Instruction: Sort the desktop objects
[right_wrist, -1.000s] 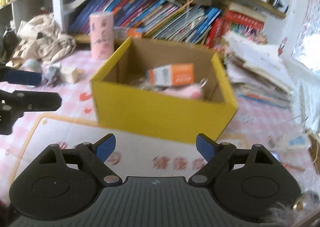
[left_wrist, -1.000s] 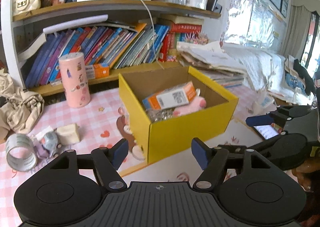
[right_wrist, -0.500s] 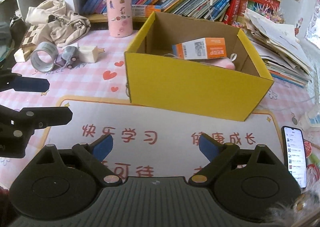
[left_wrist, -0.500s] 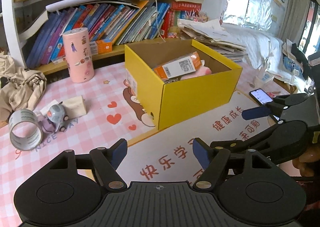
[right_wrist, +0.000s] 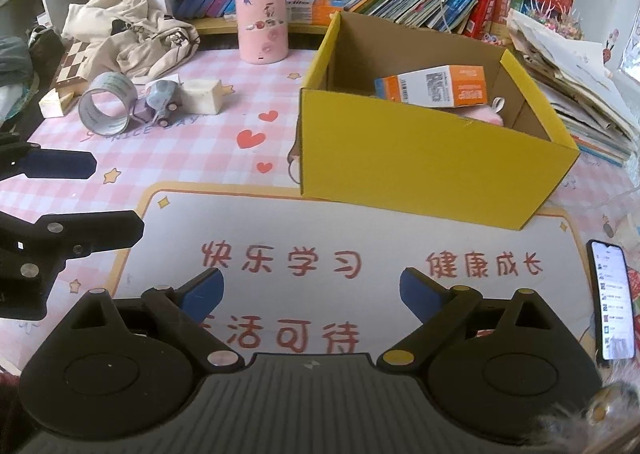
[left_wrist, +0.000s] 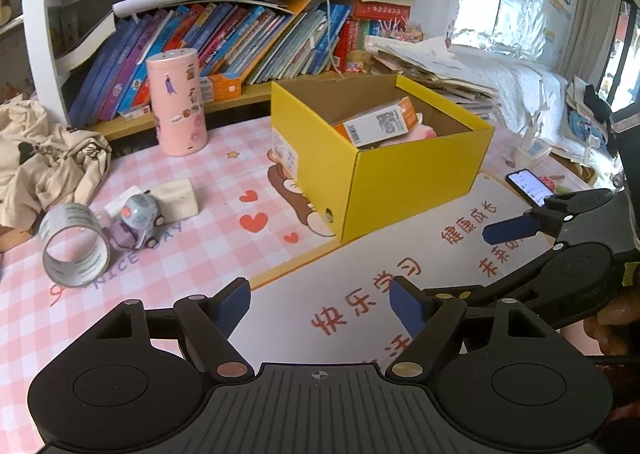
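As before — both grippers empty, farther from box [left_wrist: 416, 189]

We see a bright yellow box [right_wrist: 420, 157] holding an orange-and-white carton [right_wrist: 434, 86], a pink-and-white checked mat [left_wrist: 192, 250] with red hearts, and a pale pink canister [left_wrist: 177, 101] with stickers.

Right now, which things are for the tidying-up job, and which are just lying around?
For the job:
yellow box, with the orange carton already inside
tape roll
toy car
cream block
both grippers, open and empty: left, right

Probably just lying around:
pink canister
phone
cloth bag
shelf books
chessboard
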`<state>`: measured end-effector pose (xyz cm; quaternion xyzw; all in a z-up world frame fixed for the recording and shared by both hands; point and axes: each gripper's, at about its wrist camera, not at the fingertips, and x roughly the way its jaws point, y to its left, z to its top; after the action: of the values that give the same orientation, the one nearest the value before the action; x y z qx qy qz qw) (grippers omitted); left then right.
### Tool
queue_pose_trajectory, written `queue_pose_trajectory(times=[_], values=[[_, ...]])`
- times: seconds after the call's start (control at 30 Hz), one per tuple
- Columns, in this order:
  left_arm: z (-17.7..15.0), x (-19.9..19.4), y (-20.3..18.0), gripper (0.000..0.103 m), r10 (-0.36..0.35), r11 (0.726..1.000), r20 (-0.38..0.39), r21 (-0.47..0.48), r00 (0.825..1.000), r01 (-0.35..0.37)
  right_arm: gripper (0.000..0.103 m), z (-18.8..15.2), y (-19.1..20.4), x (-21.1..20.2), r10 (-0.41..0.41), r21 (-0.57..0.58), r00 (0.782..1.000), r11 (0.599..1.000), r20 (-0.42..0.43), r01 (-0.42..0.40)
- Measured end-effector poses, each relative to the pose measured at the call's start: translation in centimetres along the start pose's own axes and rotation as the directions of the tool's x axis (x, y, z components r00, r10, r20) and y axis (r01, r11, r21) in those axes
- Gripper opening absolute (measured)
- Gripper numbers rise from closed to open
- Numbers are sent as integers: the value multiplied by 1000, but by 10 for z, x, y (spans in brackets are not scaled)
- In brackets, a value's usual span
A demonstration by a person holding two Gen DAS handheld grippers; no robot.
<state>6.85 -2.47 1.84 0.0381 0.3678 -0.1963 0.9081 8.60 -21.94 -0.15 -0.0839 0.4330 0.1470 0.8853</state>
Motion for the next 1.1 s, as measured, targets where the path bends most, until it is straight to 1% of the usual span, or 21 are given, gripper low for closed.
queue_pose_trajectory(times=[0.53,1.1], values=[[-14,-11,21,79,12,1000,-9,-16,1000,-12,96,0,30,6,20,-10,1000,1000,-16,-20],[-23,-27,46,79,55,997,15,-55,998,-54,97,9,61,11,44,-70,999,997,-5,-45]])
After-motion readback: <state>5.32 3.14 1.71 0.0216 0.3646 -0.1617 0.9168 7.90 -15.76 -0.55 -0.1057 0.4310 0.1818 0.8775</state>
